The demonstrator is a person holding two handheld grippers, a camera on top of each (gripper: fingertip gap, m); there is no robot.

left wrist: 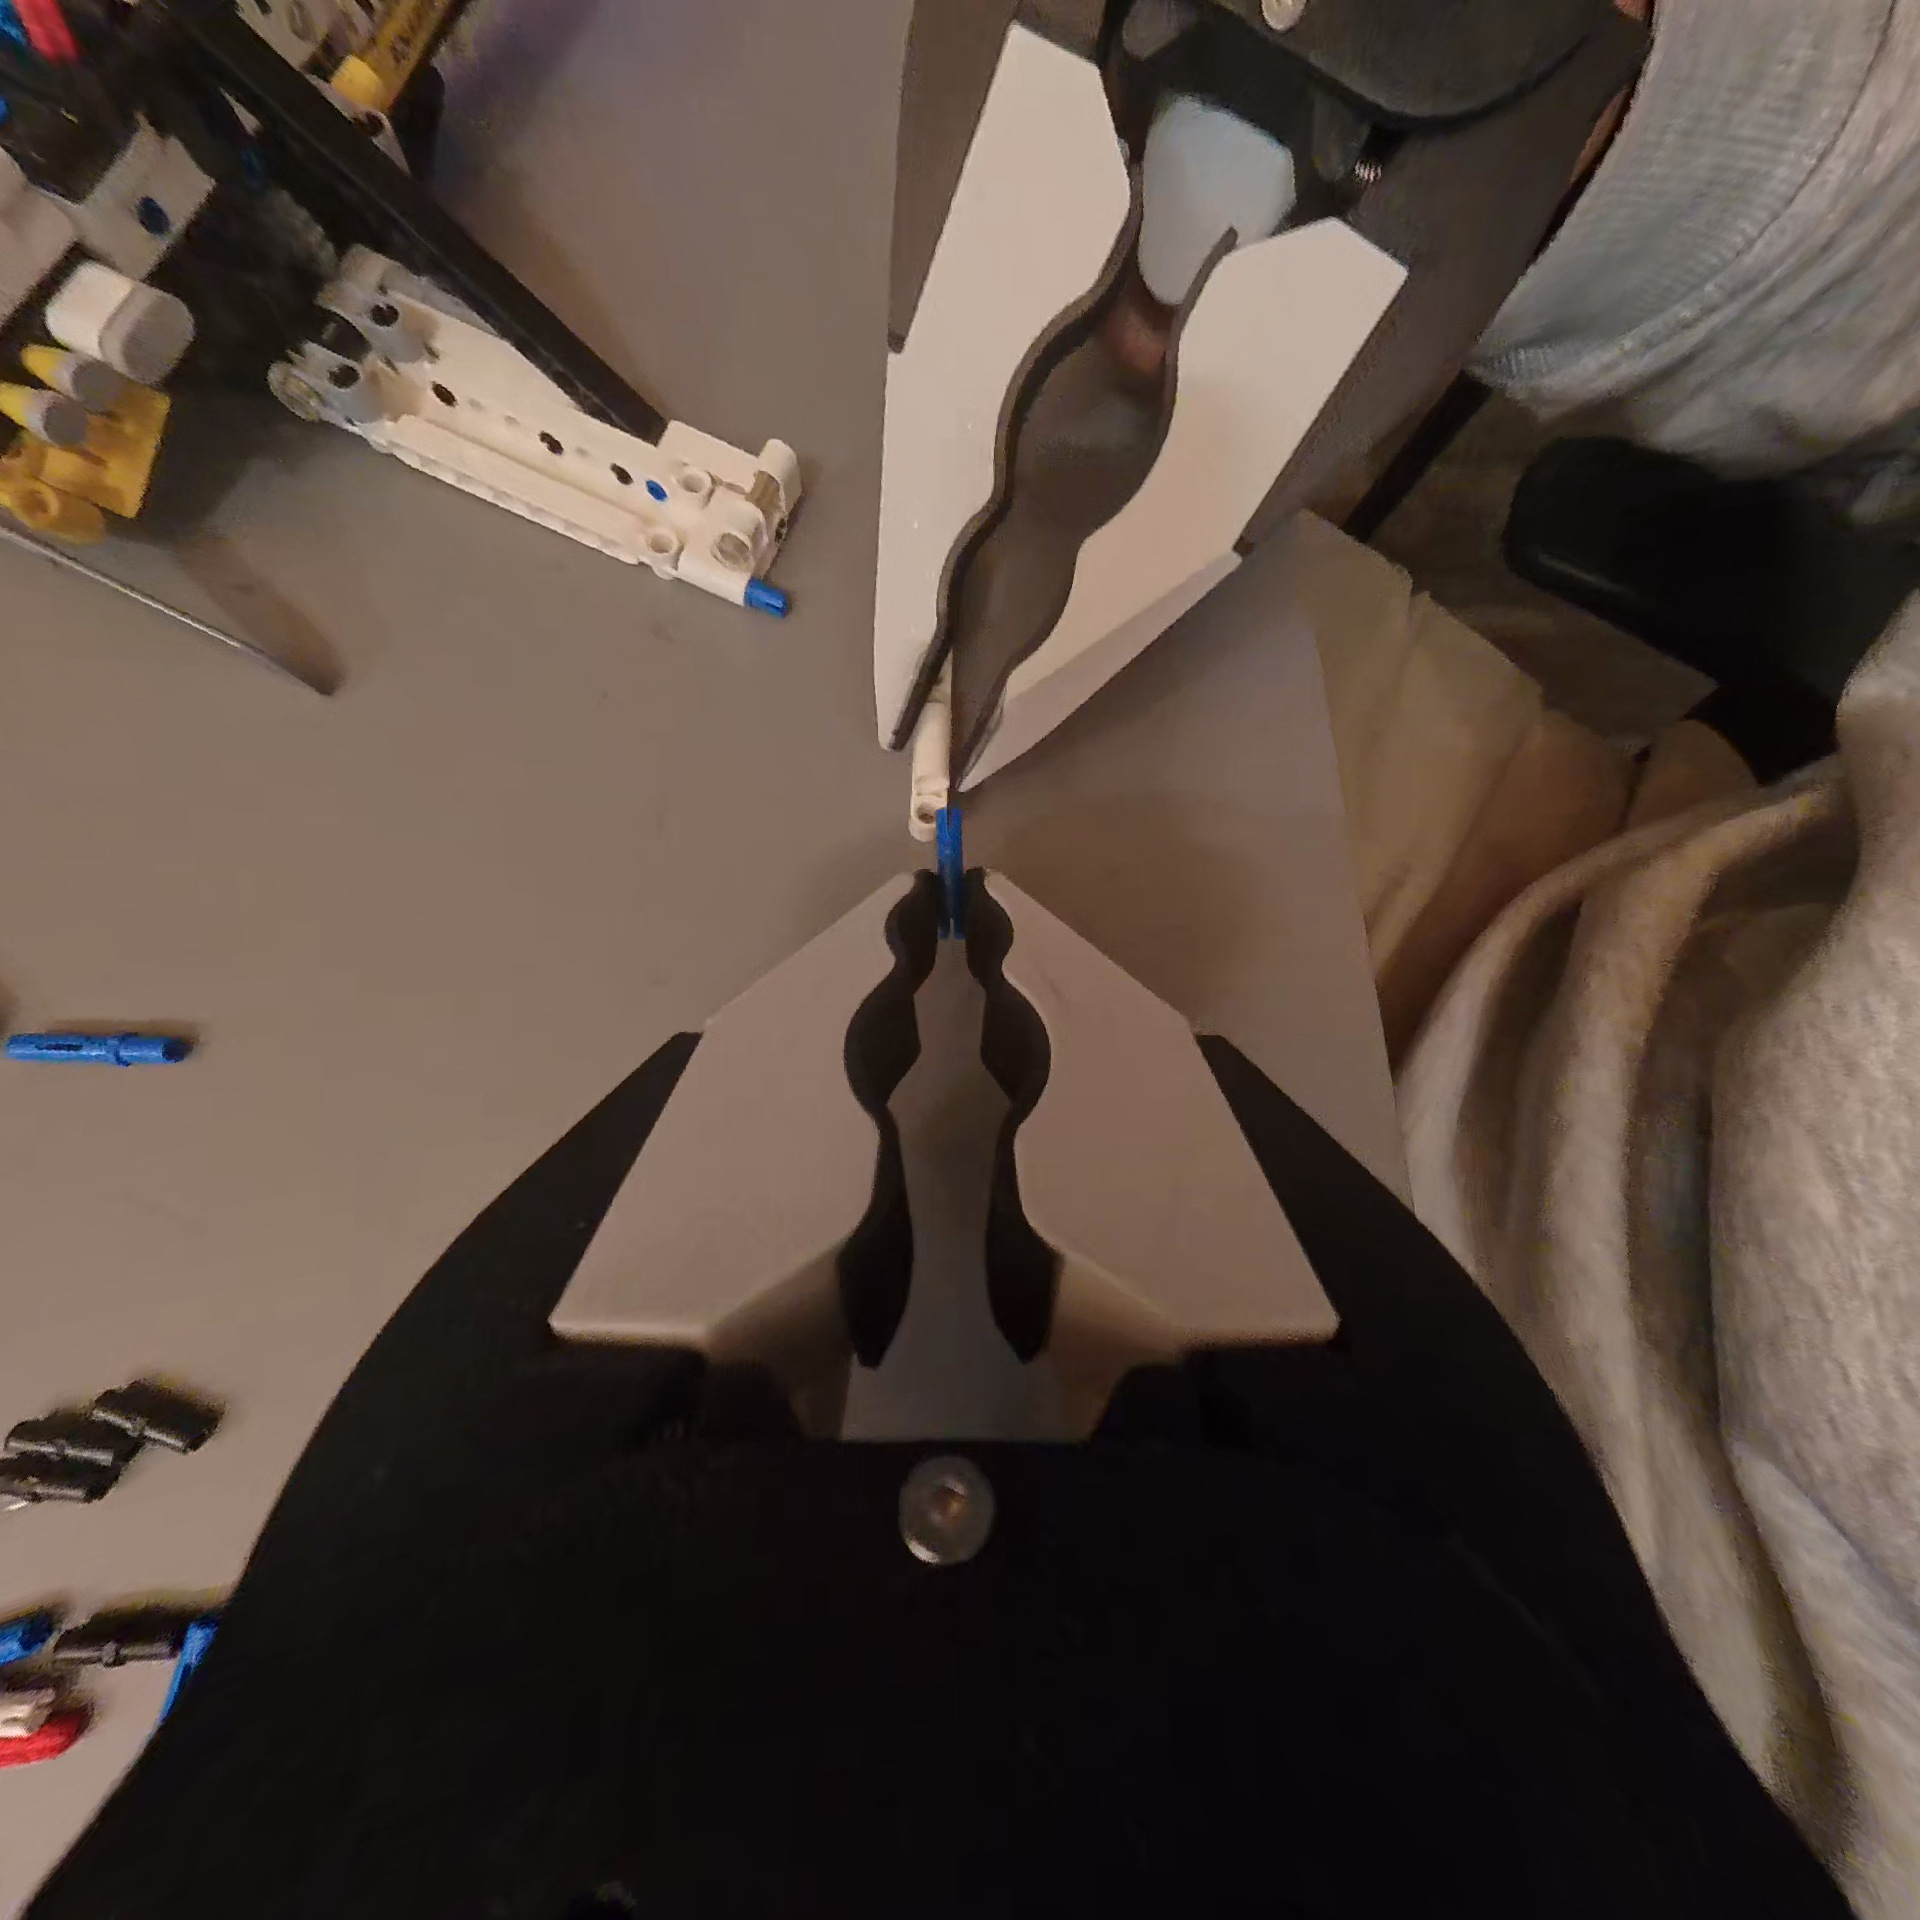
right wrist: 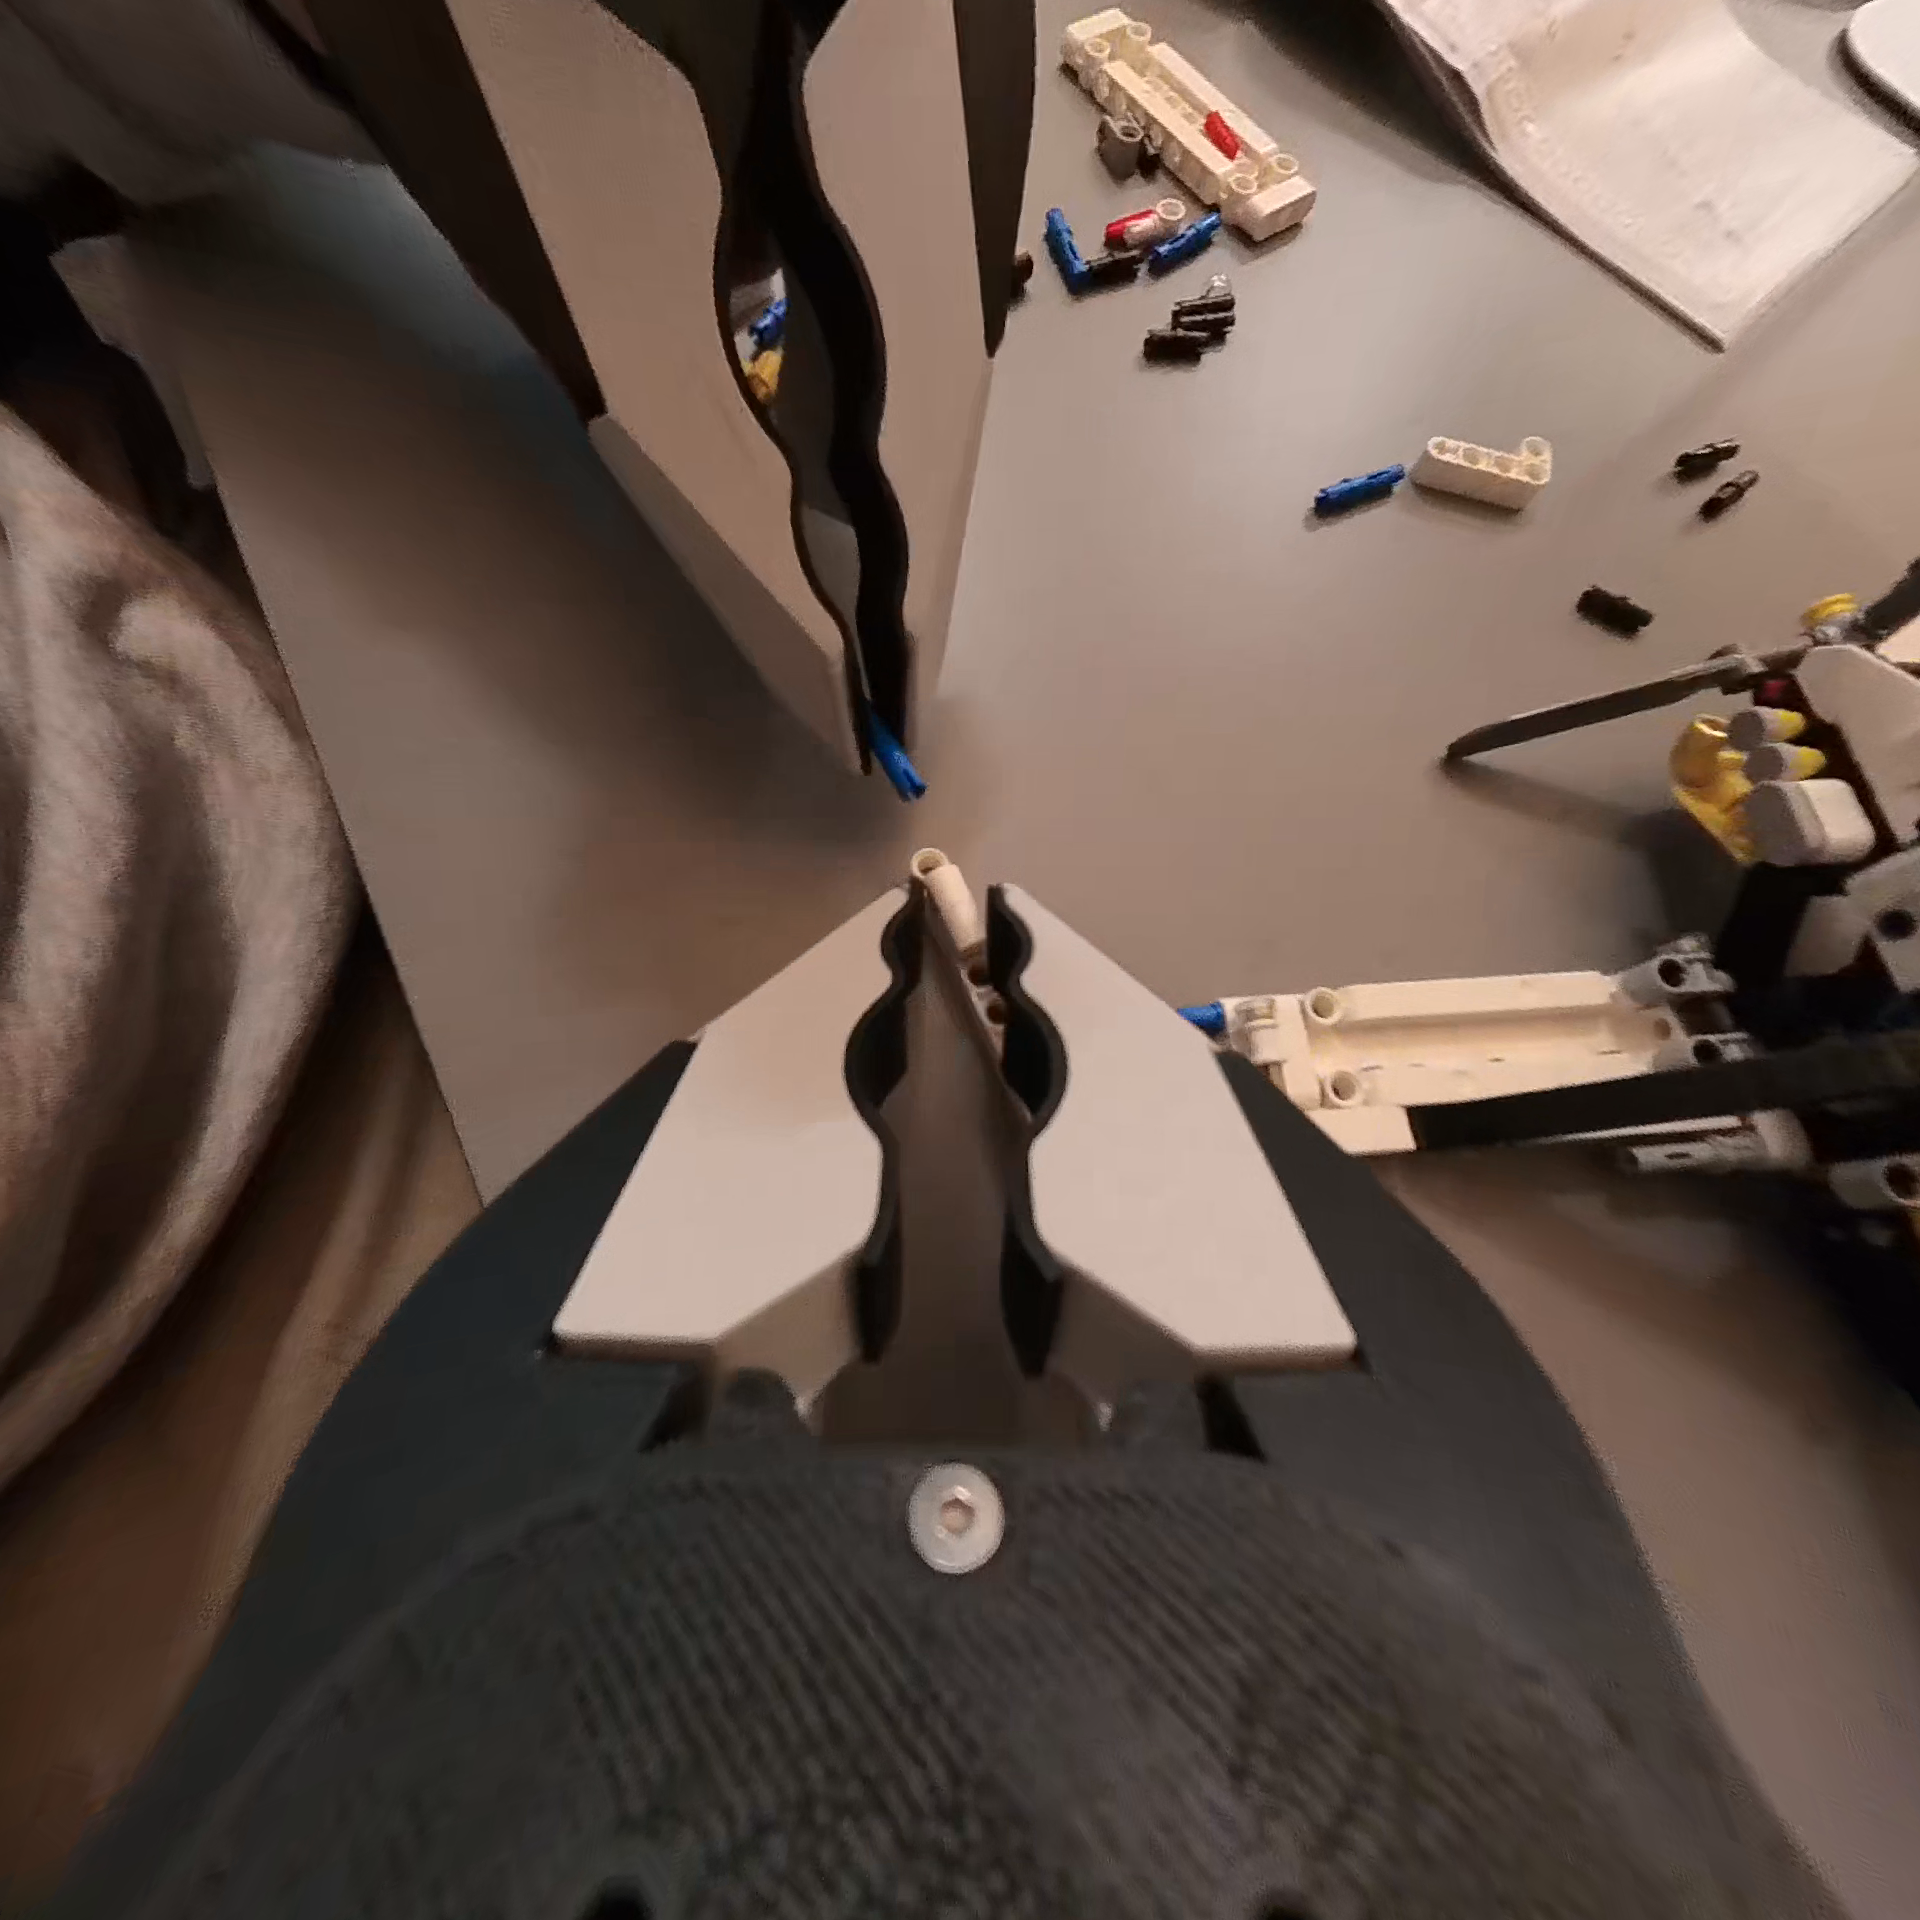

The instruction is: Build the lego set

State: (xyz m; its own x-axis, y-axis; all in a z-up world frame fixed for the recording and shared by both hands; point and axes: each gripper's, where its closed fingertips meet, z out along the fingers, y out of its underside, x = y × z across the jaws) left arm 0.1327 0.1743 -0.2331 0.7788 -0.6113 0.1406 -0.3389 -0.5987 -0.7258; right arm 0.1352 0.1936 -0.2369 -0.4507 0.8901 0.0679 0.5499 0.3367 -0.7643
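My left gripper (left wrist: 948, 881) is shut on a small blue pin (left wrist: 948, 847) that sticks out past its tips. My right gripper (right wrist: 954, 891) is shut on a white beam (right wrist: 951, 896) with holes. The two grippers face each other tip to tip above the grey table (left wrist: 468, 831). In the left wrist view the right gripper (left wrist: 940, 750) comes from the top and the pin's end touches the white beam (left wrist: 928, 774). In the right wrist view the left gripper (right wrist: 883, 750) holds the blue pin (right wrist: 896, 761) a short gap from the beam.
A part-built white, black and yellow model (left wrist: 540, 457) lies at the far left; it also shows at the right of the right wrist view (right wrist: 1475, 1049). Loose blue and black pins (left wrist: 99, 1047) (right wrist: 1190, 322), white beams (right wrist: 1484, 470) (right wrist: 1184, 120) and a booklet (right wrist: 1662, 145) lie on the table. A person's grey sleeve (left wrist: 1662, 1143) is at the table edge. The grippers are tip to tip, or close to it.
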